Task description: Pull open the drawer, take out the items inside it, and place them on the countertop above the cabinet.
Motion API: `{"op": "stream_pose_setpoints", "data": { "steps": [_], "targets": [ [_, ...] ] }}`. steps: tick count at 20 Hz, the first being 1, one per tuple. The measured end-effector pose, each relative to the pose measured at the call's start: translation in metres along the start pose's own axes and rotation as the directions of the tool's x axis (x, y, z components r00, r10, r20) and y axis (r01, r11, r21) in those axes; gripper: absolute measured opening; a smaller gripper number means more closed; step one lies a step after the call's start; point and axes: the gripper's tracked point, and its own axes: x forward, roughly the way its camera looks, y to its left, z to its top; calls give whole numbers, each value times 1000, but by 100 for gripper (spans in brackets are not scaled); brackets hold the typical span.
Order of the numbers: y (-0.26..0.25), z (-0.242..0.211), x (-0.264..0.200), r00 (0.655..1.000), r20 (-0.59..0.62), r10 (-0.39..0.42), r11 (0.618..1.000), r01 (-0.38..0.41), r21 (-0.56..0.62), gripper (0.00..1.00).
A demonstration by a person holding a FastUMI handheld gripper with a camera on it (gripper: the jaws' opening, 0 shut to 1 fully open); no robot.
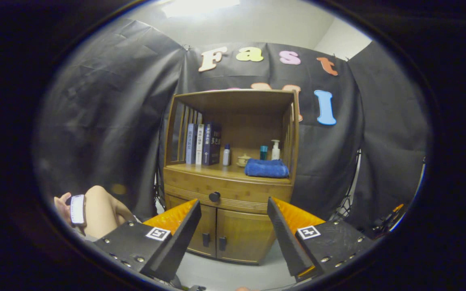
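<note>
- claw [233,206] spread wide, holding nothing, fingers clear of the cabinet [229,230]
- drawer [227,194] closed, its dark knob [214,197] beyond the fingers, in the gap between them, nearer the left one
- tabletop [217,169] above the drawer carries a folded blue towel [266,168], books [202,144], small bottles [226,155], a pump bottle [275,150]
- two lower doors [225,236] shut
- person's hand with phone [77,209] off left of the claw
</note>
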Motion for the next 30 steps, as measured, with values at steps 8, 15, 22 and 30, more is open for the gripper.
{"op": "stream_pose_setpoints", "data": {
  "steps": [8, 15, 22, 30],
  "targets": [
    [74, 3, 109, 989, 55, 135, 990, -132, -54, 98],
    [125, -24, 180, 988, 28, 154, 986, -152, -74, 98],
    [129, -75, 238, 998, -44, 49, 998, -51, -39, 98],
    [112, -108, 274, 995, -70, -67, 994, 61, -85, 98]
  ]
}}
